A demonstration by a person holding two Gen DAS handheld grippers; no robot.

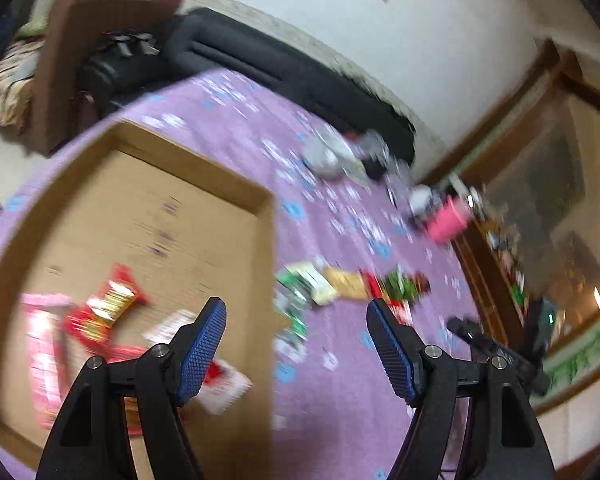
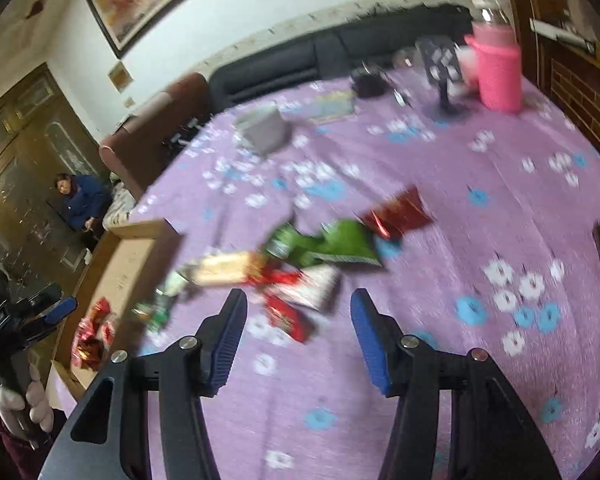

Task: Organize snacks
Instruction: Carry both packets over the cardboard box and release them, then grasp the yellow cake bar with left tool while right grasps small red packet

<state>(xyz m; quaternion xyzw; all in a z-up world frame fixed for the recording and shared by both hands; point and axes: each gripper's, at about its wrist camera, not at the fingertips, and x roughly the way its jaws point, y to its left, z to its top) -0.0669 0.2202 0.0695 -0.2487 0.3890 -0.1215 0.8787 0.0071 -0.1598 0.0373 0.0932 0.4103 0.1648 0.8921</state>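
A shallow cardboard box (image 1: 260,200) lies on the purple flowered tablecloth (image 1: 340,380). Inside it are red and pink snack packets (image 1: 108,308). A loose pile of snack packets (image 1: 340,284) lies on the cloth right of the box; in the right wrist view it shows a green bag (image 2: 332,244), a dark red bag (image 2: 400,212) and a red packet (image 2: 288,316). My left gripper (image 1: 296,316) is open and empty above the box's right edge. My right gripper (image 2: 298,304) is open and empty just short of the pile. The box also shows in the right wrist view (image 2: 140,248).
A pink jug (image 2: 496,68), a grey box (image 2: 264,128), a black item (image 2: 368,84) and other clutter stand at the table's far side. A dark sofa (image 2: 284,60) and brown armchair (image 2: 160,120) lie beyond. A person (image 2: 76,200) sits at left. Wooden cabinets stand right.
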